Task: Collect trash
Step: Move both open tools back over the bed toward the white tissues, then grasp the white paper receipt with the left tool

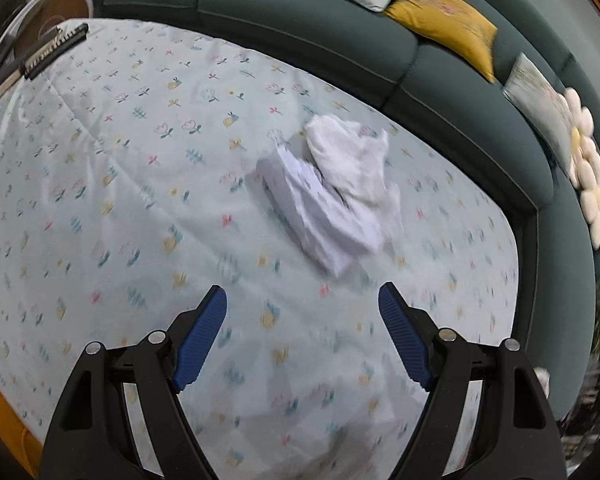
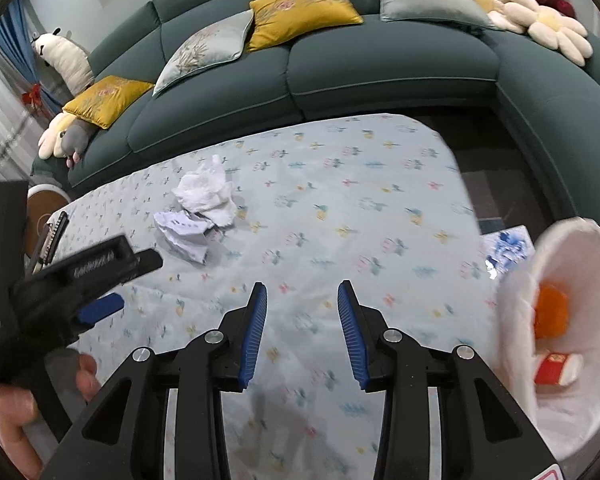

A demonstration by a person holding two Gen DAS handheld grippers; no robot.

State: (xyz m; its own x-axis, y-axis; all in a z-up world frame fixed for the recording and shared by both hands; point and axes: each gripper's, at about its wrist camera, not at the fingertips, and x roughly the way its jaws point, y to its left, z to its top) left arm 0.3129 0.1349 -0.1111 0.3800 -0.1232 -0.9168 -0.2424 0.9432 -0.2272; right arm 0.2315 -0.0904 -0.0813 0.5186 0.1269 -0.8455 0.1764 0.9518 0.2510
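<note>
Two pieces of trash lie together on the tabletop, which is covered by a pale floral cloth. One is a crumpled sheet of paper, elongated, its long axis running diagonally in the left wrist view from upper left to lower right. The other is a wad of white tissue, rounder, with no clear long axis — it touches the paper on the side toward the green sofa.

The left tongs hover above the cloth with their blue pads spread wide and nothing between them. The paper's near end sits just ahead of the gap, a little right of its centre line, apart from both pads.

The right tongs are partly open and also hold nothing. In the right wrist view the paper and tissue lie well ahead and to the left, nearer the left tongs, which enter from that edge.

A white-lined bin stands just right of the right tongs — an orange item and a red-and-white one lie inside it.
</note>
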